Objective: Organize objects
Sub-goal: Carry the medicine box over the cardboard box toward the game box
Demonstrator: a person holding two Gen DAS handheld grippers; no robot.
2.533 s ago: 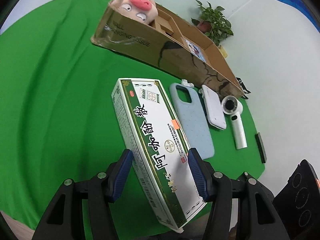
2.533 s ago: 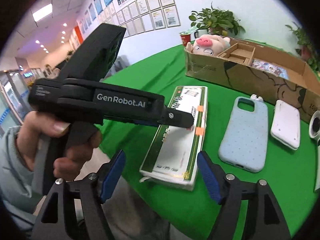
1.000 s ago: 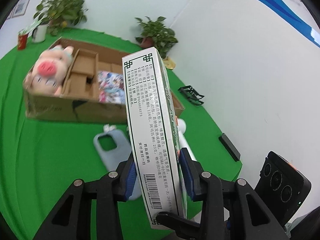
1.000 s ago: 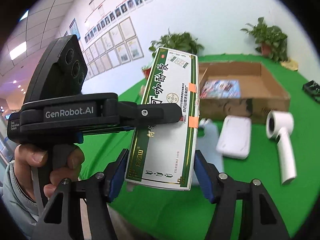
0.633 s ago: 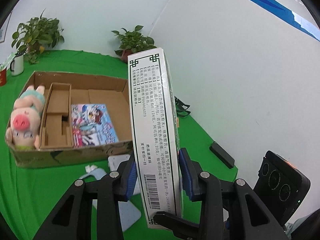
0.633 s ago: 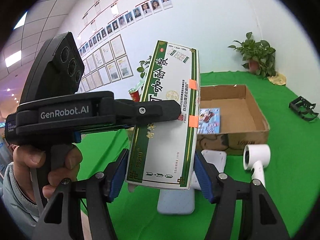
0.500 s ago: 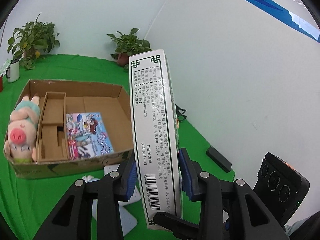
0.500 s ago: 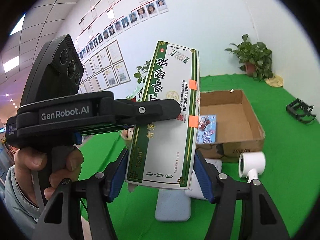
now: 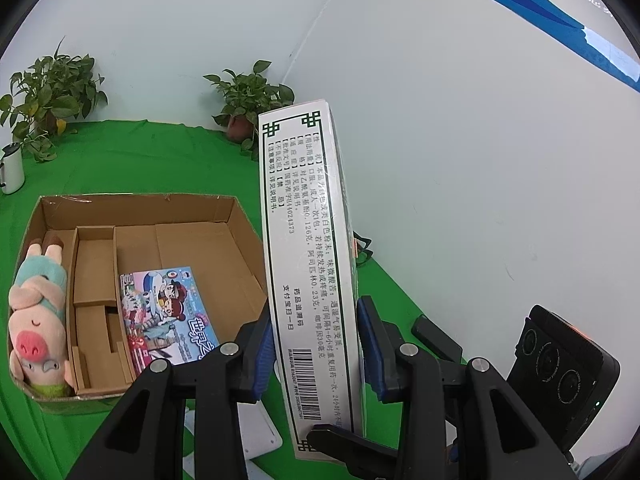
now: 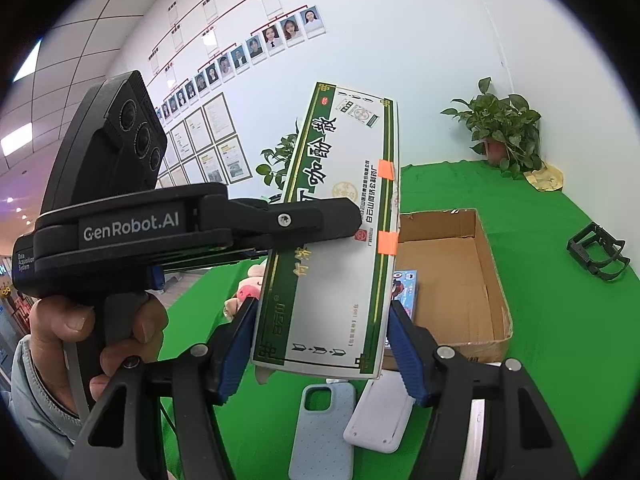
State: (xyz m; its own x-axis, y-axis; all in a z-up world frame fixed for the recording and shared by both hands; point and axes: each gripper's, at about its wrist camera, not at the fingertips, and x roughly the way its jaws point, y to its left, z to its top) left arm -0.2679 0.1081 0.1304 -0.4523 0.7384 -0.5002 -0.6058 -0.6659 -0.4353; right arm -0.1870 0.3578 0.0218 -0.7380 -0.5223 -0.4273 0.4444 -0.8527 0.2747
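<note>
A long white and green medicine box (image 9: 304, 240) hangs in the air, steeply tilted up, held by both grippers. My left gripper (image 9: 317, 352) is shut on its narrow sides near the barcode end. My right gripper (image 10: 322, 348) is shut across its wide face (image 10: 340, 240) at the lower end. Beyond and below it lies the open cardboard carton (image 9: 132, 204), with a pink pig plush (image 9: 36, 320) in the left compartment and a colourful picture book (image 9: 168, 316) beside the dividers. The carton's right part (image 10: 492, 280) has a bare floor.
On the green cloth in front of the carton lie a pale blue phone case (image 10: 320, 432) and a white power bank (image 10: 380, 420). A black folding stand (image 10: 596, 252) and a flat black block (image 9: 436, 340) lie to the right. Potted plants (image 9: 248, 100) stand along the wall.
The medicine box has gone from lying flat on the cloth to being held by both grippers. They have carried it upward and toward the carton, whose inside now shows from above.
</note>
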